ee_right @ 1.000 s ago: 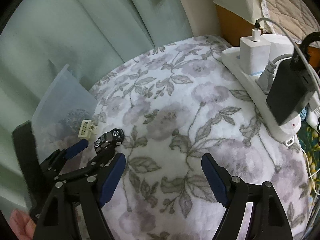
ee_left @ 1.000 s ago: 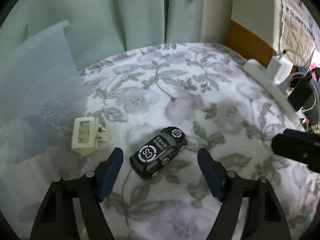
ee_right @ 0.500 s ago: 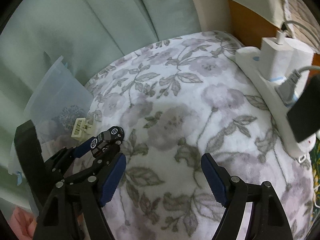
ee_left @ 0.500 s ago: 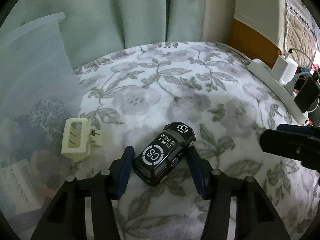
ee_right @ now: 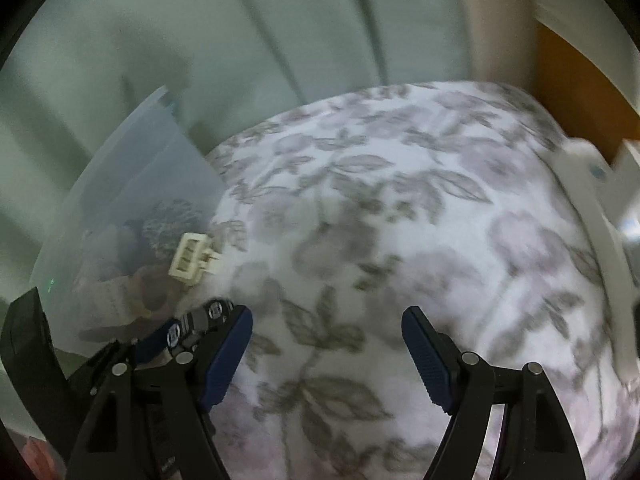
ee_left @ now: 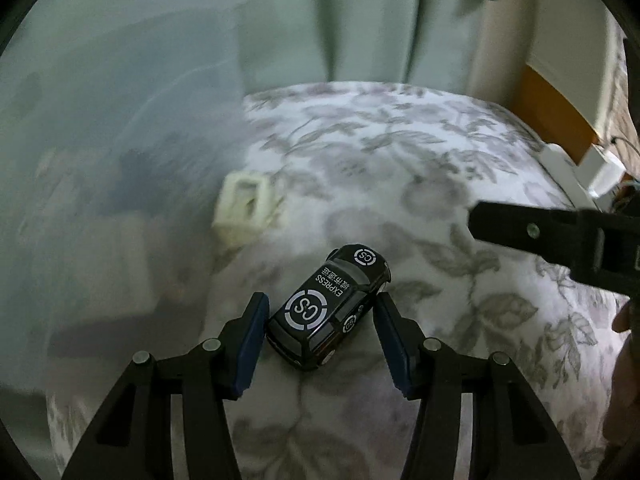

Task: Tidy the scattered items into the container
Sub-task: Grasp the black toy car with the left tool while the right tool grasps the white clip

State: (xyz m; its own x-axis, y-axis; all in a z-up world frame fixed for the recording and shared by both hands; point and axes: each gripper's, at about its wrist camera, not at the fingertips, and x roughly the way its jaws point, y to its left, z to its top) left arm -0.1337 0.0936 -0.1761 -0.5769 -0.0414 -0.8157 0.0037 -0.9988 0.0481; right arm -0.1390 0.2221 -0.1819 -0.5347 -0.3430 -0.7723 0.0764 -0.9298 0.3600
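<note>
While my left gripper [ee_left: 318, 338] had the black toy car [ee_left: 329, 309] between its jaws, the tidying was only partly done. The blue pads sat on either side of the car's body and looked pressed to its flanks, so I judged the car clamped; whether it was clear of the floral bedspread [ee_left: 420, 184] or resting on it, I could not tell. It sat skewed in the grip, nose pointing away and to the right.

My right gripper [ee_right: 326, 354] hung over the bedspread with its jaws wide apart and nothing between them.

The translucent container [ee_left: 112, 128] stood at the left edge of the bed, in front of the green curtain. Through its cloudy wall I could make out some dark and patterned things inside, too blurred to name, so part of the job seemed done. The cream hair clip [ee_left: 246, 210] lay on the bedspread just beside the container wall, untouched. A white power strip [ee_right: 596, 216] ran along the right edge of the bed; I took it for no part of the tidying.

What was left, as I judged it: carry the car over the container rim and let go, then collect the clip. I saw no other loose item on the bed.
</note>
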